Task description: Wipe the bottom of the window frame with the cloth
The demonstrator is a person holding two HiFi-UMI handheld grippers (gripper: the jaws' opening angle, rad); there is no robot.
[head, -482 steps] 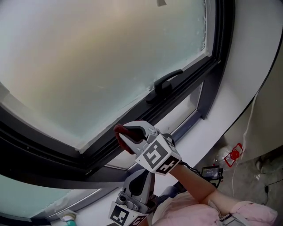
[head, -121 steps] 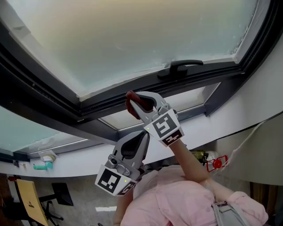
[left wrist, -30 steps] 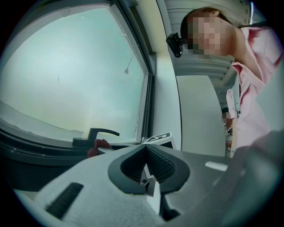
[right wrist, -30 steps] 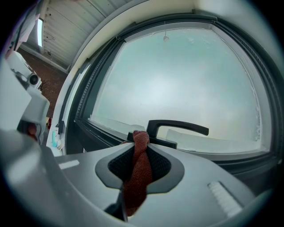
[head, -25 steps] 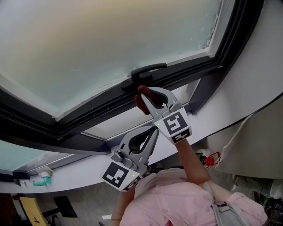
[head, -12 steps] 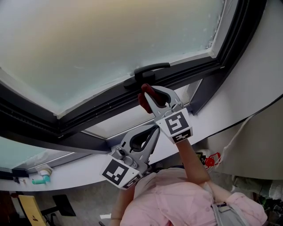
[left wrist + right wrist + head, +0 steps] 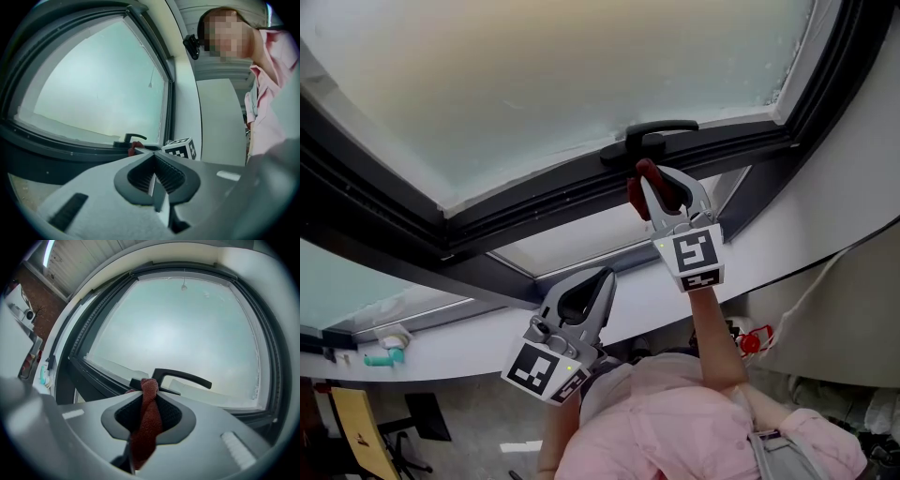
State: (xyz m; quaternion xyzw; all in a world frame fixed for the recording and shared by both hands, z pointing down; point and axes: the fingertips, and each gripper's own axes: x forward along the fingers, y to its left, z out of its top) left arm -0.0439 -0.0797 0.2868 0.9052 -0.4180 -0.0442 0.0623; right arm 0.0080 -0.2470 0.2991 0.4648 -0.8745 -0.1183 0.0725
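Observation:
A dark red cloth [image 7: 643, 182] [image 7: 147, 420] is pinched in my right gripper [image 7: 649, 180] [image 7: 149, 386], whose jaws are shut on it. The cloth's tip sits right below the black window handle [image 7: 657, 133] [image 7: 180, 376], against the dark bottom rail of the window frame [image 7: 534, 202] [image 7: 105, 378]. My left gripper [image 7: 602, 278] [image 7: 153, 161] is shut and holds nothing. It hangs lower and to the left, over the white sill [image 7: 487, 323]. In the left gripper view the cloth [image 7: 134, 147] and the right gripper's marker cube [image 7: 181, 147] show beyond the jaws.
Frosted glass [image 7: 553, 75] fills the sash above the rail. A dark vertical frame post [image 7: 748, 202] stands to the right. A teal item [image 7: 377, 357] lies at the sill's far left. A red and white object [image 7: 752, 342] sits low at the right.
My right gripper with the cloth has slid to the right along the bottom rail and now sits under the handle. The left gripper has barely shifted.

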